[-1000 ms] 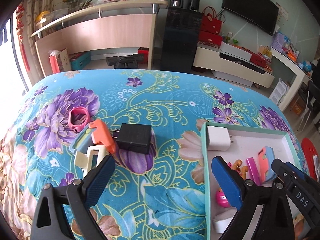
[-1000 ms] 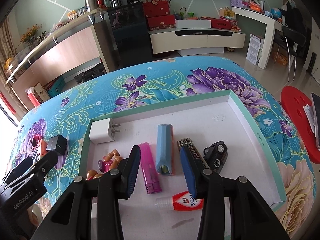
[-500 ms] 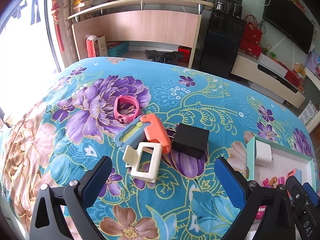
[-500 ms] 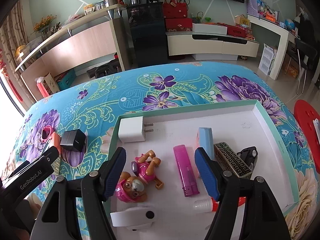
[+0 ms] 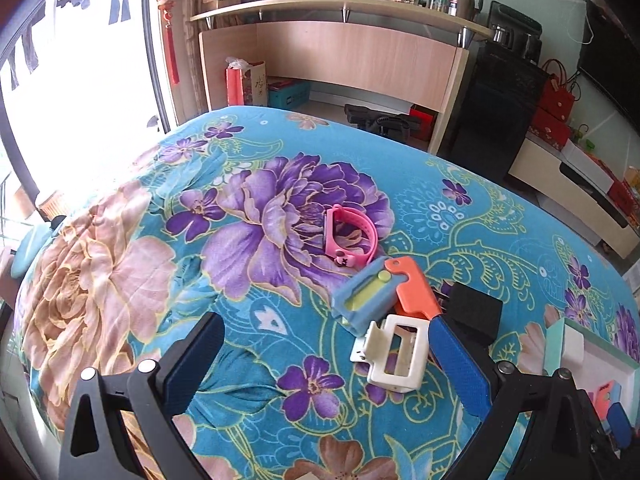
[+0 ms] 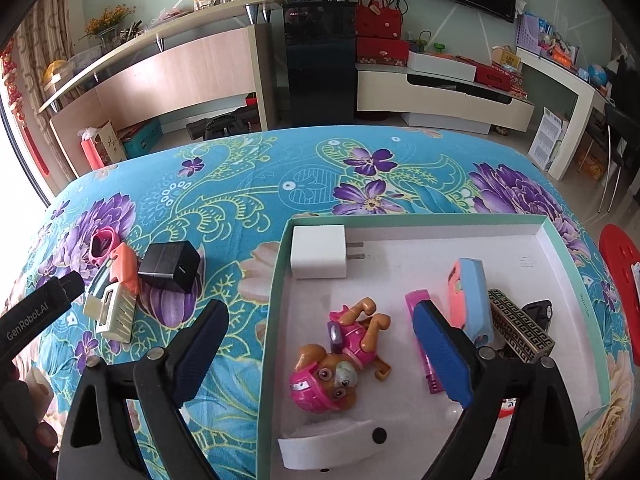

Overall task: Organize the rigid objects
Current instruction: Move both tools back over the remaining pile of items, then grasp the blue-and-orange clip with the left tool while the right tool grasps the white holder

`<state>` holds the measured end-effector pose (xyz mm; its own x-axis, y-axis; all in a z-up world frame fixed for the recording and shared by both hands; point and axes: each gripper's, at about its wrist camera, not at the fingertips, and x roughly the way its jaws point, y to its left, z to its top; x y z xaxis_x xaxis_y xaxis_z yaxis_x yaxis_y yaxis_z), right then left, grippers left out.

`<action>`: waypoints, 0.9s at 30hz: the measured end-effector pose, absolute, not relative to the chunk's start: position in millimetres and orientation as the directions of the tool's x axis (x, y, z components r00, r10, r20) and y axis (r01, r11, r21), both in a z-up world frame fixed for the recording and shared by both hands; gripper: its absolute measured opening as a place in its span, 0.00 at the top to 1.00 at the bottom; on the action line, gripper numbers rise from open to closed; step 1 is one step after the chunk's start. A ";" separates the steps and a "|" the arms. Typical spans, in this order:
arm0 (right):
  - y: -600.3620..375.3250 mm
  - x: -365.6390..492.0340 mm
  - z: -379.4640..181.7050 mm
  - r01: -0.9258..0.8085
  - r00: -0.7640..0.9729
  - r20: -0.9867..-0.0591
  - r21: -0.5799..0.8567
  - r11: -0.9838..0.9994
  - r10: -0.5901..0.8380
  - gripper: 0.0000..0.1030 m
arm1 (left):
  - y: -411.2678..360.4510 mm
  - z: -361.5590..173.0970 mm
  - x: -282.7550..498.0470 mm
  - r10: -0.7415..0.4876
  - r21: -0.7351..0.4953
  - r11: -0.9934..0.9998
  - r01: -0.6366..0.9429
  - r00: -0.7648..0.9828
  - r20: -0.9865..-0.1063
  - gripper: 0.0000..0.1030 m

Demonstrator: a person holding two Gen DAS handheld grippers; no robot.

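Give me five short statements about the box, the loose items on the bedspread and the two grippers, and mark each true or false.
1. The white charger lies inside the box. True.
2. The black charger lies inside the box. False: it sits on the bedspread, outside the box.
3. The left gripper is shut on the pink band. False: it is open and holds nothing.
4. The toy dog lies in the box. True.
5. The right gripper is open. True.
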<state>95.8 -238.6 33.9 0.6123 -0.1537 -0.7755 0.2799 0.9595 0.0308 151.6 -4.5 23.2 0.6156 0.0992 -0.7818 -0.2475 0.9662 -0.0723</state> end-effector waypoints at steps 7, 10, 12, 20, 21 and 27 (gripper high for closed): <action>-209.1 105.2 30.9 0.229 0.626 -0.768 0.015 0.973 -0.135 0.09 | 19.6 23.1 152.3 0.101 -0.095 0.956 -0.279 0.612 -0.784 0.00; -196.7 108.8 29.5 0.198 0.639 -0.759 0.005 0.980 -0.126 0.09 | 28.2 22.7 153.0 0.098 -0.102 0.954 -0.283 0.612 -0.785 0.00; -188.6 111.3 29.0 0.182 0.648 -0.751 -0.005 0.983 -0.124 0.09 | 35.0 21.5 153.4 0.091 -0.111 0.951 -0.287 0.608 -0.789 0.00; -159.8 126.8 18.7 0.138 0.636 -0.769 0.020 0.990 -0.073 0.09 | 62.5 14.7 155.8 0.086 -0.134 0.939 -0.316 0.594 -0.800 0.00; -155.8 128.5 17.5 0.130 0.636 -0.769 0.022 0.991 -0.066 0.09 | 64.1 13.4 156.6 0.071 -0.143 0.941 -0.307 0.592 -0.803 0.00; -142.7 139.4 9.8 0.118 0.628 -0.778 0.056 0.991 -0.031 0.09 | 59.2 5.6 162.5 0.021 -0.146 0.959 -0.244 0.573 -0.819 0.00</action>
<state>139.4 -142.7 9.8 0.6276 -0.0309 -0.7780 0.1182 0.9914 0.0560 162.5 59.2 5.6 0.5732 0.0215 -0.8191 -0.2443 0.9587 -0.1458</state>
